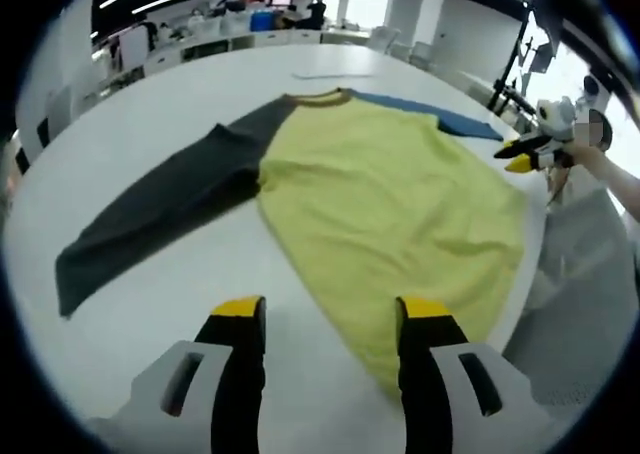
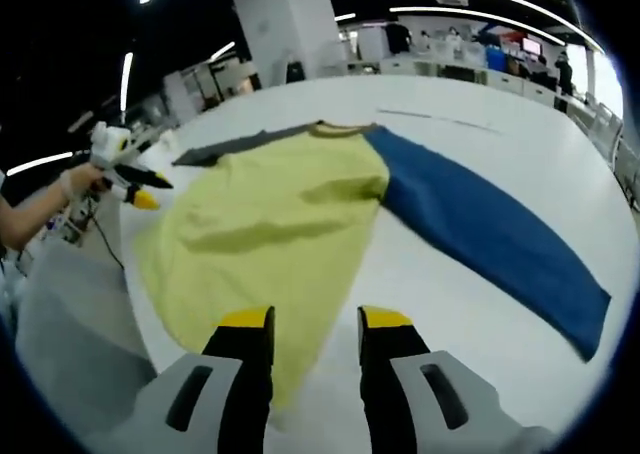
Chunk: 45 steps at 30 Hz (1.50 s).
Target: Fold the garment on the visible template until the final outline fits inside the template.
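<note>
We see the shirt (image 1: 390, 189) spread flat on the white counter (image 1: 160, 104), filling mid-frame in both views: yellow body, grey sleeve (image 1: 160, 209) running to the left in the left gripper view, blue sleeve (image 2: 490, 234) running to lower right in the right gripper view. Our left hand-held gripper (image 1: 330, 314) and right hand-held gripper (image 2: 305, 324) hover released at the bottom, above the hem.

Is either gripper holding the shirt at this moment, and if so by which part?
Nothing is held. The left gripper and right gripper both hover open over the hem of the yellow shirt, which lies flat on the white table.
</note>
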Each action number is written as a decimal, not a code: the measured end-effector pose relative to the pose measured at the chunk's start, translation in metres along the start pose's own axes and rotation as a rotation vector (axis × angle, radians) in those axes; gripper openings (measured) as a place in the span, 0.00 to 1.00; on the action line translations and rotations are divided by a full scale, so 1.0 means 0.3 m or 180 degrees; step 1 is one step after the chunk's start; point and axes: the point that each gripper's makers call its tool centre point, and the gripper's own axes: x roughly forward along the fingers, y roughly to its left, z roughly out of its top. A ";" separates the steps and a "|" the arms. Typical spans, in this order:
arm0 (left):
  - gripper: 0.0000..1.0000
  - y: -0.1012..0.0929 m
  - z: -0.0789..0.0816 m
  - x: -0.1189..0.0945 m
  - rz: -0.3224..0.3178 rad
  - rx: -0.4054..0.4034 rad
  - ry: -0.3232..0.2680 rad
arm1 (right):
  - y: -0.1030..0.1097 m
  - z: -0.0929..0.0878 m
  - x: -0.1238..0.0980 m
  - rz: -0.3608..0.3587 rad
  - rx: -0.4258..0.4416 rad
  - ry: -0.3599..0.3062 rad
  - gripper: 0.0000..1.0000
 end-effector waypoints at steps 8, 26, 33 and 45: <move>0.38 -0.012 -0.018 0.005 -0.0054 -0.0036 0.0056 | 0.000 -0.020 0.014 -0.0005 0.0040 0.0058 0.33; 0.21 -0.032 -0.046 0.016 -0.0172 -0.0101 0.0180 | 0.012 -0.035 0.038 0.0031 0.0045 0.0135 0.30; 0.17 -0.040 -0.055 0.019 -0.0174 -0.0098 0.0220 | 0.016 -0.032 0.040 0.0041 0.0041 0.0128 0.27; 0.07 -0.061 -0.048 0.035 -0.0225 -0.0101 0.0218 | 0.019 -0.025 0.063 0.0003 -0.0203 0.0212 0.18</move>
